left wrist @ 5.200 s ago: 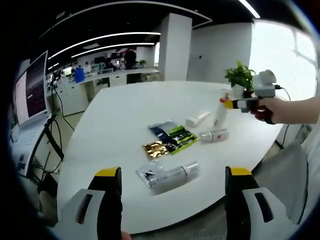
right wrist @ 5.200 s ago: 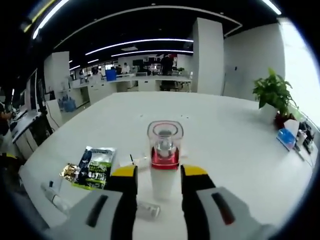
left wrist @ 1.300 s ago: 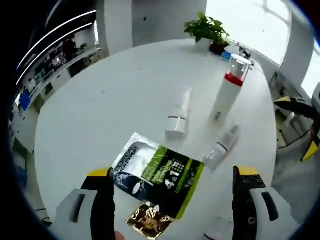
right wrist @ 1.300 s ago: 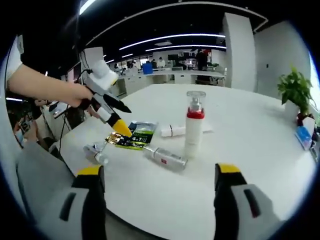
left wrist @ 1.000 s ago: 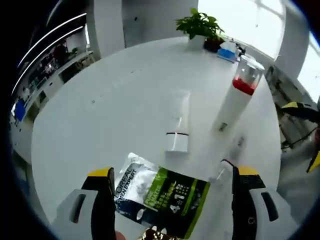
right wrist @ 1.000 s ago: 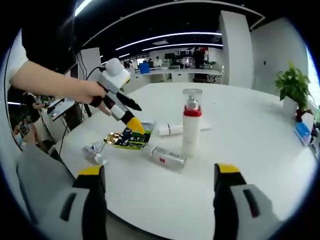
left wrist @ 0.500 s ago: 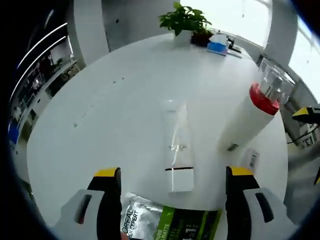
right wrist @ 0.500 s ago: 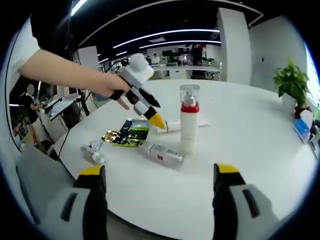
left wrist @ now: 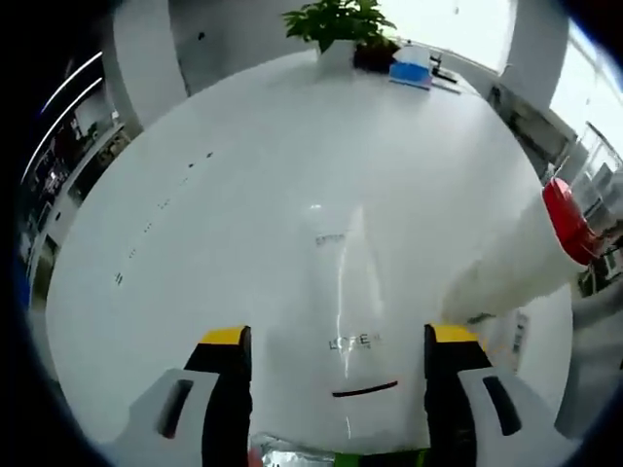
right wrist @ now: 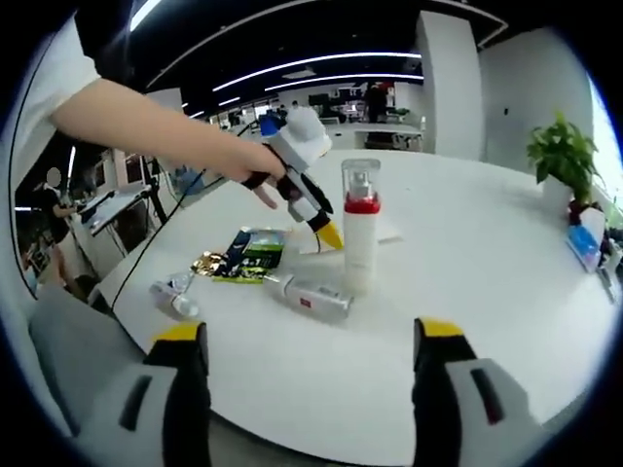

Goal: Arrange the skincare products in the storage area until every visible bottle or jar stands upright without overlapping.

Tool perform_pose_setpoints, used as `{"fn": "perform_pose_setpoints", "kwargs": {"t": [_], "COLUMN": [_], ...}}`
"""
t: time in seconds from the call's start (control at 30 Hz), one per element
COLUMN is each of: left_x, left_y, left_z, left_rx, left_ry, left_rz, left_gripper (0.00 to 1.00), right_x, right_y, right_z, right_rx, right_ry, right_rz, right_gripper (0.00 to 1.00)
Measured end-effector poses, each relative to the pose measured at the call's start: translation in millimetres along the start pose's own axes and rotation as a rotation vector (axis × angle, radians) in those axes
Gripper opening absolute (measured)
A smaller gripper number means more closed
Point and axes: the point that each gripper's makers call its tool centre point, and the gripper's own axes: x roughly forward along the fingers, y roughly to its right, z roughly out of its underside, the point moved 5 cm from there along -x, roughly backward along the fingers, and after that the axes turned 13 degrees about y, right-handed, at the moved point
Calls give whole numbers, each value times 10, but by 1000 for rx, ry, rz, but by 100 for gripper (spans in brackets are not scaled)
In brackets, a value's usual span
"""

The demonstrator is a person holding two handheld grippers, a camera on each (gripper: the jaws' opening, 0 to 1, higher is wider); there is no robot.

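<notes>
White tube lies flat between the wide-open left gripper jaws; right gripper also wide

In the right gripper view a pump bottle stands upright on the table; a tube lies behind it to its left, a second bottle lies in front, sachets left of that, a plant far right

My left claw now straddles the lying white tube, jaws wide; 1 s ago it hung back over the sachet.
</notes>
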Motion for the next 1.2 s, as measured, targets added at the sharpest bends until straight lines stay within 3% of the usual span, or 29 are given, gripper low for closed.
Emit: {"fn": "perform_pose_setpoints", "kwargs": {"t": [0.27, 0.6, 0.77, 0.87, 1.2], "left_x": [259, 428, 450, 474, 471], "left_y": [8, 39, 24, -3, -35], "left_z": [-79, -150, -177, -182, -186], "left_rx": [24, 53, 57, 55, 34], "left_ry": [-47, -91, -99, -94, -81], "left_rz": [25, 39, 43, 43, 14], "left_gripper": [60, 46, 44, 37, 34], "right_x": [-9, -10, -12, -14, -17], "right_y": [37, 46, 50, 50, 56], "right_z": [3, 11, 13, 15, 14], "right_rx": [17, 22, 25, 24, 25], "right_ry": [2, -3, -4, -7, -8], "right_rz": [23, 33, 38, 38, 45], "right_gripper": [88, 87, 87, 87, 87]}}
